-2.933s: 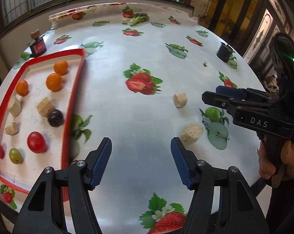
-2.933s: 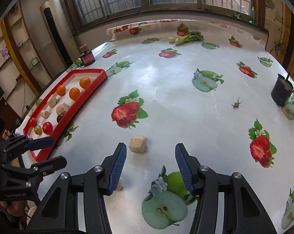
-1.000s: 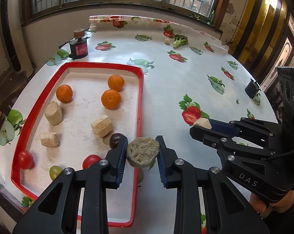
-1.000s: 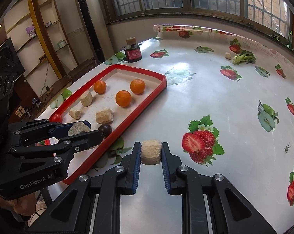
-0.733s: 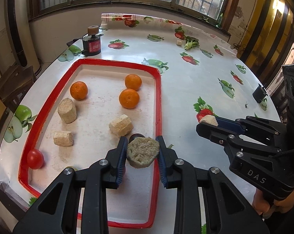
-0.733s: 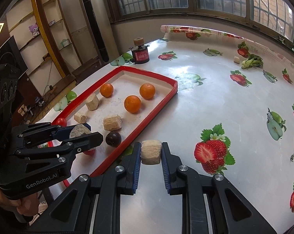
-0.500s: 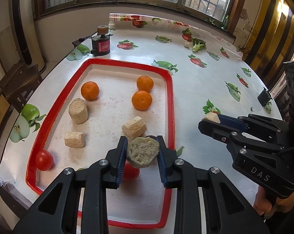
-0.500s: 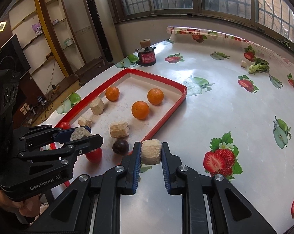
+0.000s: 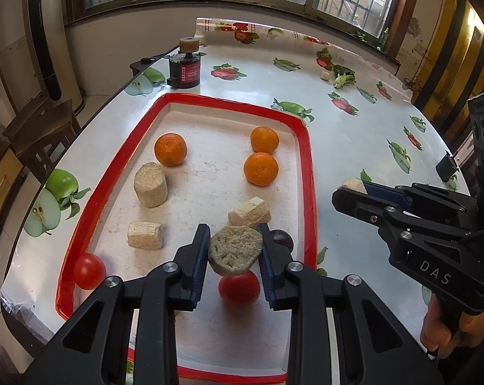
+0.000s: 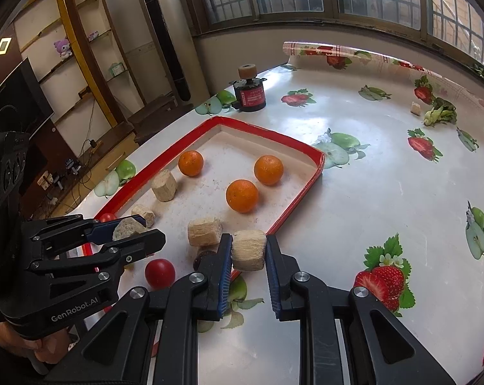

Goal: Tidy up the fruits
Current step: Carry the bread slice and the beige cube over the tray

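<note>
A red-rimmed tray (image 9: 307,160) (image 10: 309,183) holds three oranges (image 9: 261,169), several tan chunks (image 9: 150,184), two red tomatoes (image 9: 238,287) and a dark plum (image 9: 282,239). My left gripper (image 9: 234,250) is shut on a tan chunk (image 9: 235,250), held above the tray's near right part, over a tomato. It also shows in the right wrist view (image 10: 129,227). My right gripper (image 10: 249,250) is shut on another tan chunk (image 10: 249,249), held over the tray's right rim. It also shows in the left wrist view (image 9: 354,189).
A dark jar with a cork lid (image 9: 185,64) stands beyond the tray's far end. A green vegetable (image 10: 439,114) and a small tan piece (image 10: 415,108) lie at the far side of the fruit-print table. A small black cup (image 9: 447,166) stands at the right.
Both grippers, each holding its chunk, have moved left toward the tray. The left one has come from above the right rim to over the tray; the right one from over the table to the rim.
</note>
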A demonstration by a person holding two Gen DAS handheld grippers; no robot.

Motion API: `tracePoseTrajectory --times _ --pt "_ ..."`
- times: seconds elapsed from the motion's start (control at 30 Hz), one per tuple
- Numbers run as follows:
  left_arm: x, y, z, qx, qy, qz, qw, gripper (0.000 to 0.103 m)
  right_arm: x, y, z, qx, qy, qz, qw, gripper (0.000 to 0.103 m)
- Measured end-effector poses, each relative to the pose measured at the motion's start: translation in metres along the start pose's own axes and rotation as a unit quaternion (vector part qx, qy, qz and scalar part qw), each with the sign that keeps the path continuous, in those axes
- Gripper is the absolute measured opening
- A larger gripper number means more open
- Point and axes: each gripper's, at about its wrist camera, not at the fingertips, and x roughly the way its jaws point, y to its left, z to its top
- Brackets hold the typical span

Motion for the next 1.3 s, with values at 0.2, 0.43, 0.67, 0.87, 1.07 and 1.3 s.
tracePoseTrajectory --times 0.2,0.43,0.67,0.87,1.07,1.3 --pt "0.009 0.011 0.005 -0.008 0.006 0.009 0.9999 0.027 0.010 -0.001 0.005 0.003 0.004 0.002 1.000 0.020" --pt "0.017 0.028 0.013 -0.018 0.011 0.023 0.9995 0.027 0.026 0.002 0.014 0.001 0.009 0.005 1.000 0.020" --pt "0.027 0.053 0.019 -0.043 0.016 0.035 0.9984 0.027 0.045 0.011 0.022 -0.009 0.020 0.012 1.000 0.020" --pt "0.032 0.061 0.018 -0.052 0.019 0.036 0.9978 0.027 0.064 0.015 0.022 -0.014 0.036 0.015 0.999 0.020" --pt "0.033 0.051 0.016 -0.041 0.018 0.033 0.9985 0.027 0.071 0.013 0.019 -0.013 0.043 0.016 0.999 0.020" --pt "0.034 0.046 0.015 -0.033 0.017 0.038 0.9986 0.027 0.079 0.011 0.017 -0.011 0.051 0.015 0.999 0.020"
